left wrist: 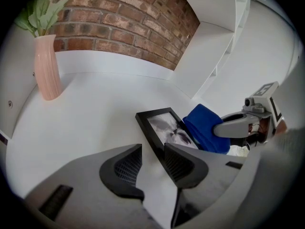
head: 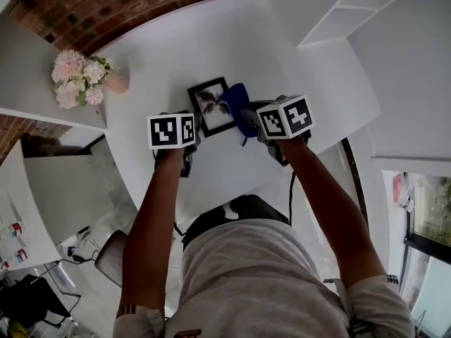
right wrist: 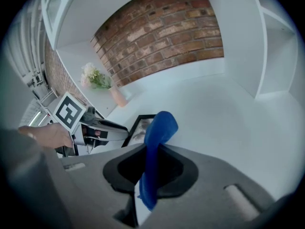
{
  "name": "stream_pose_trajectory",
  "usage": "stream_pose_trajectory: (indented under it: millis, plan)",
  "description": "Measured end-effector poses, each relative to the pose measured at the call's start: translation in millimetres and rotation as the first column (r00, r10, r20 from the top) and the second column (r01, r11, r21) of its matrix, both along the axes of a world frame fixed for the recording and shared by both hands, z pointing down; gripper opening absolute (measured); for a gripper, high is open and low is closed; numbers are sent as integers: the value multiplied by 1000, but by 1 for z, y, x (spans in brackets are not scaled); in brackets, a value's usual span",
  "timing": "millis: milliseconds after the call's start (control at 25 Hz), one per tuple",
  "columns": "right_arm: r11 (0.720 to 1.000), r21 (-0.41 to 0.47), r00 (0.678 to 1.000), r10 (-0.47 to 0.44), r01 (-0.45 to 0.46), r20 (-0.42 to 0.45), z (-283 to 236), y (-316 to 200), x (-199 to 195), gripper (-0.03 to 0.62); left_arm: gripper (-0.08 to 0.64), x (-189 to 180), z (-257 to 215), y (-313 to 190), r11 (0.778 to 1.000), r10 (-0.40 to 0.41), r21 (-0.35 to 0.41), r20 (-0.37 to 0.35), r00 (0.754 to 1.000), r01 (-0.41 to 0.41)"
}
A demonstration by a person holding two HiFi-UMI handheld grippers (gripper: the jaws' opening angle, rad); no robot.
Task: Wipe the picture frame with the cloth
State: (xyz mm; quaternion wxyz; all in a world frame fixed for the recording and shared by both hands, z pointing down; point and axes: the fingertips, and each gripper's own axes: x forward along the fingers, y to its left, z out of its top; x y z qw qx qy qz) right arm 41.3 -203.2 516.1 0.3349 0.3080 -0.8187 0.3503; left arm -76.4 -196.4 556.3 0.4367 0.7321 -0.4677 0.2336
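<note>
A black picture frame [head: 213,105] with a grey print lies flat on the white table [head: 232,41]. A blue cloth [head: 238,104] rests against its right edge, and my right gripper [head: 254,123] is shut on it. In the right gripper view the cloth [right wrist: 155,142] stands up between the closed jaws, with the frame [right wrist: 139,128] just beyond. My left gripper [head: 189,145] sits at the frame's near left corner. In the left gripper view its jaws [left wrist: 152,156] stand apart with bare table between them. The frame's [left wrist: 164,128] near edge runs behind the right finger [left wrist: 183,163].
A pink vase of flowers [head: 81,79] stands at the table's far left, also seen in the left gripper view as vase [left wrist: 46,68]. A brick wall [head: 106,5] runs behind the table. White shelving [head: 338,9] stands at the far right. A chair [head: 113,255] is below the near edge.
</note>
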Motion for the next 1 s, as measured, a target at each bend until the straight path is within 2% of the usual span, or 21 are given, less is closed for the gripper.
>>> stream_pose_trajectory:
  millis: [120,280,400,480,600,760,1000]
  plan:
    - [997,59,998,-45,42,47,-26,2,-8,49,143,7,-14,2,1000,-6,23,-34,999,7]
    - [981,175,989,-108,88,106,-74,1,-19,50,143,14,-53,1,993,-20,113,-115,993,33]
    - [960,261,978,-144,102,149,-112,2,-24,51,139,13,-95,1,976,-26,207,-183,983,64]
    - [943,317,970,-165,102,181,-138,3,-27,51,129,10,-127,0,954,-26,288,-215,976,89]
    - [906,412,953,-206,101,221,-176,7,-31,50,90,3,-180,0,894,-12,430,-256,967,125]
    - [845,530,920,-261,73,290,-221,16,-38,51,47,1,-245,10,789,37,595,-298,954,155]
    - [754,657,858,-349,18,377,-270,36,-46,50,0,4,-309,37,641,85,756,-237,968,129]
